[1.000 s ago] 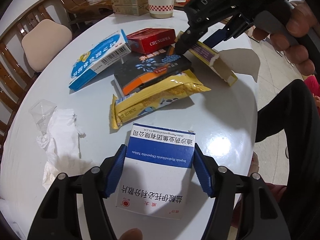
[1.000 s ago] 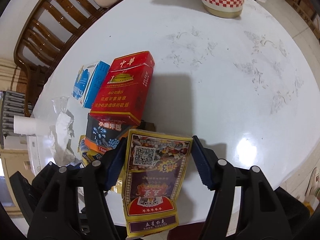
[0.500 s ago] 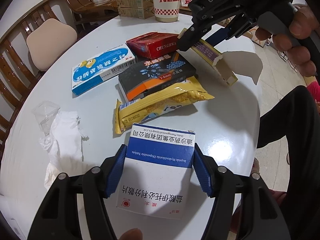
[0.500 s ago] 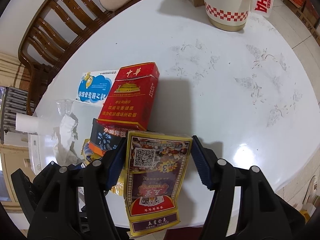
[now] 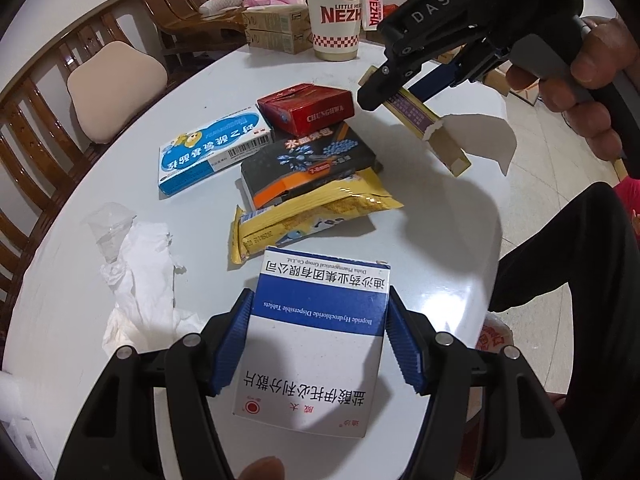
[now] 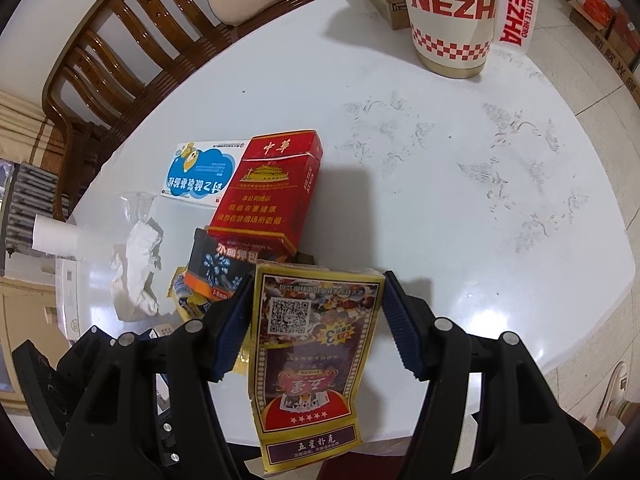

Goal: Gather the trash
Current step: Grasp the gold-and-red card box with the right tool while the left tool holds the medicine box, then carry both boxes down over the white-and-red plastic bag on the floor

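Observation:
My left gripper (image 5: 318, 342) is shut on a blue and white medicine box (image 5: 316, 332), held above the near edge of the round white table (image 5: 440, 216). My right gripper (image 6: 316, 326) is shut on a gold and red playing-card box (image 6: 310, 356); it also shows in the left wrist view (image 5: 432, 132), held over the table's right side. On the table lie a red cigarette pack (image 5: 310, 108), a black and orange box (image 5: 308, 164), a yellow snack wrapper (image 5: 308, 216), a blue children's medicine box (image 5: 212, 152) and crumpled white tissue (image 5: 140, 276).
A large NEZHA paper cup (image 5: 340, 8) and cardboard boxes (image 5: 276, 32) stand at the table's far side. Wooden chairs (image 5: 80, 92) ring the left side. A clear plastic scrap (image 5: 108, 224) lies by the tissue. A person's dark-clothed leg (image 5: 580, 260) is at the right.
Both grippers have risen and drawn back a little from the pile, each still holding its box. The trash on the table has not moved.

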